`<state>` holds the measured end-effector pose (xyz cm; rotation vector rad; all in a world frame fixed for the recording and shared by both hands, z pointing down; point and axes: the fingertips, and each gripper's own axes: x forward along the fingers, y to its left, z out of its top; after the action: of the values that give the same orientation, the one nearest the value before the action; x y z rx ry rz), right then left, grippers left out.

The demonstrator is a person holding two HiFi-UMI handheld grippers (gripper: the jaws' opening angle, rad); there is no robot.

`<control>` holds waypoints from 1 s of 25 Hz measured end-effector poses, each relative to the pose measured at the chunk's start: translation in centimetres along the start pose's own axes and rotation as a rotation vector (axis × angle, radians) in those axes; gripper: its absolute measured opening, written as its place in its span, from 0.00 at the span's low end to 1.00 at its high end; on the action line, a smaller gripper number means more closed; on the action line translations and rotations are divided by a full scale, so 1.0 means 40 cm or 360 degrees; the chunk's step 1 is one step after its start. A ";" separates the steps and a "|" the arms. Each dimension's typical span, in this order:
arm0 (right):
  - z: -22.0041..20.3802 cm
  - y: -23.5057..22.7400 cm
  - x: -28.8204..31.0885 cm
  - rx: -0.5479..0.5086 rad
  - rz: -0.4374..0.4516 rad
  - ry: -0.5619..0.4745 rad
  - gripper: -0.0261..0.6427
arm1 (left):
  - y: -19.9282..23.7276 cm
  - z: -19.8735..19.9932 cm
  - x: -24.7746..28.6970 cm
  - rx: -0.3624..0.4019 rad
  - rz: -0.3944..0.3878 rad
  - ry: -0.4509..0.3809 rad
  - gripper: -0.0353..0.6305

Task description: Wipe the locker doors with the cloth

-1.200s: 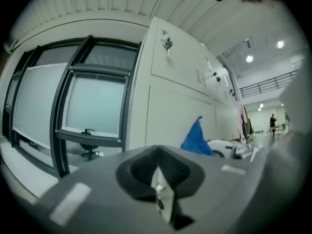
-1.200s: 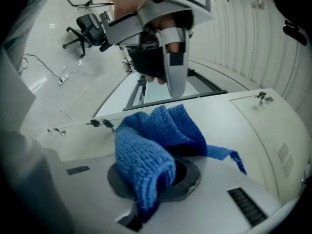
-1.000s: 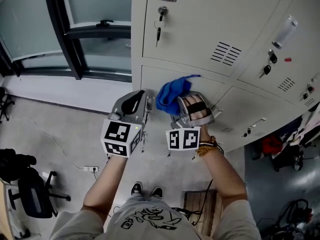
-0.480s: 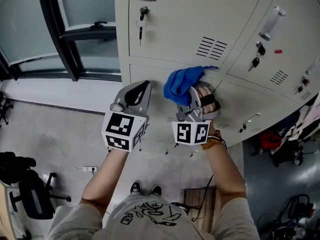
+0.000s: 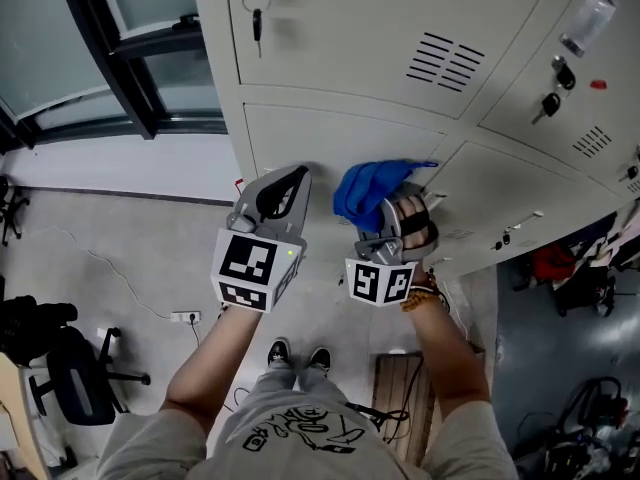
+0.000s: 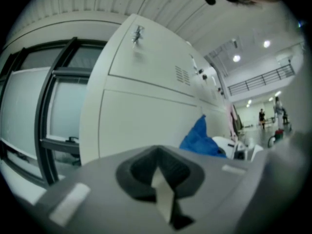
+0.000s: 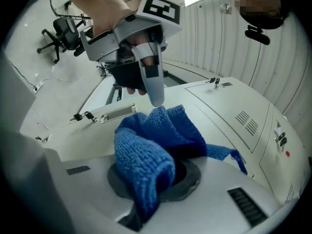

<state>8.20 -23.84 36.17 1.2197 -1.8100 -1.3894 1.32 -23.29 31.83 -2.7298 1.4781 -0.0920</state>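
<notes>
A crumpled blue cloth (image 5: 372,188) is clamped in my right gripper (image 5: 388,206), which is shut on it. The cloth lies against the lower cream locker door (image 5: 310,140), just under the seam with the upper door (image 5: 350,28). In the right gripper view the cloth (image 7: 155,138) bulges out of the jaws and hides the fingertips. My left gripper (image 5: 290,181) hovers just left of the cloth, shut and holding nothing. From the left gripper view, the cloth (image 6: 201,139) shows to the right, in front of the pale door (image 6: 141,126).
Keys (image 5: 257,13) hang from the upper door's lock, beside a vent (image 5: 445,63). More locker doors with keys (image 5: 550,103) run off to the right. A dark-framed window (image 5: 105,58) stands at the left. On the floor are an office chair (image 5: 60,378) and a wooden pallet (image 5: 397,383).
My right gripper has slid the cloth to the right along the lower door, away from the locker's left edge. The left gripper has stayed beside it. The head view has shifted.
</notes>
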 end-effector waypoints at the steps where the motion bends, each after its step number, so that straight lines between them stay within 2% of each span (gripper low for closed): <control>1: -0.009 0.028 -0.002 -0.0007 0.0014 0.0015 0.09 | -0.003 -0.016 0.003 0.0002 -0.0004 0.0017 0.06; 7: -0.045 0.208 -0.006 -0.0067 0.0166 0.0055 0.09 | -0.013 -0.118 0.014 -0.0045 -0.0002 0.0078 0.06; 15: -0.103 0.453 -0.006 -0.0244 0.0389 0.0047 0.09 | -0.019 -0.250 0.021 -0.0113 0.0026 0.0135 0.06; 19: -0.154 0.561 -0.027 -0.0366 0.0553 0.0089 0.09 | -0.024 -0.297 0.013 -0.0140 0.0033 0.0166 0.06; 22: -0.205 0.594 -0.052 -0.0443 0.0644 0.0158 0.09 | -0.033 -0.319 0.008 -0.0157 0.0031 0.0188 0.06; 25: -0.240 0.569 -0.065 -0.0481 0.0673 0.0228 0.09 | -0.045 -0.318 0.008 -0.0159 0.0015 0.0190 0.06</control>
<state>9.91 -24.56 60.93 0.7108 -1.5731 -1.2387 2.11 -22.63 44.65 -2.8417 1.5655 -0.1887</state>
